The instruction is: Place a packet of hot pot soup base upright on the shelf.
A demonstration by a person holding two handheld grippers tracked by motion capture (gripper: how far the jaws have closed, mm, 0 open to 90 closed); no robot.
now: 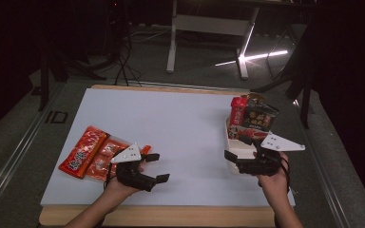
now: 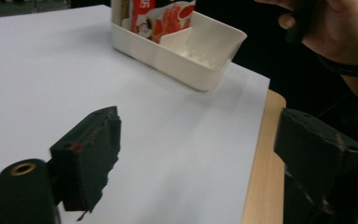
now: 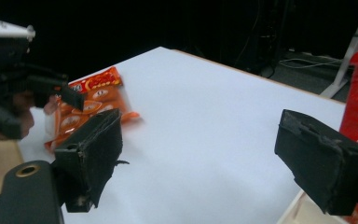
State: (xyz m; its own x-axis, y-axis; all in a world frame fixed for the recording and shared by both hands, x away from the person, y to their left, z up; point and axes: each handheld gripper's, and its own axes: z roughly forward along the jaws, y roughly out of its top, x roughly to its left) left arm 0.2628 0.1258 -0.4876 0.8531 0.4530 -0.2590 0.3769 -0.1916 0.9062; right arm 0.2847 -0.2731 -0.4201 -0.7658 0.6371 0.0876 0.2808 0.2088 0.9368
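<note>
Several orange-red snack packets [image 1: 91, 153] lie flat on the white table top [image 1: 171, 128] at the left; they also appear as the packets [image 3: 91, 98] in the right gripper view. My left gripper [image 1: 157, 167] hovers just right of them, open, with nothing between its jaws [image 2: 205, 154]. At the right stands a white bin [image 1: 233, 142] holding an upright red packet [image 1: 237, 111] and a dark packet [image 1: 260, 118]. My right gripper [image 1: 238, 148] is over the bin's near end, open and empty [image 3: 205, 158].
The bin's near compartment [image 2: 200, 56] holds nothing; a red-and-white packet [image 2: 163, 18] stands behind its divider. The table's wooden edge [image 2: 261, 163] runs close to the bin. In the right gripper view the left gripper [image 3: 42, 112] is by the snack packets. Dark floor and table legs lie beyond.
</note>
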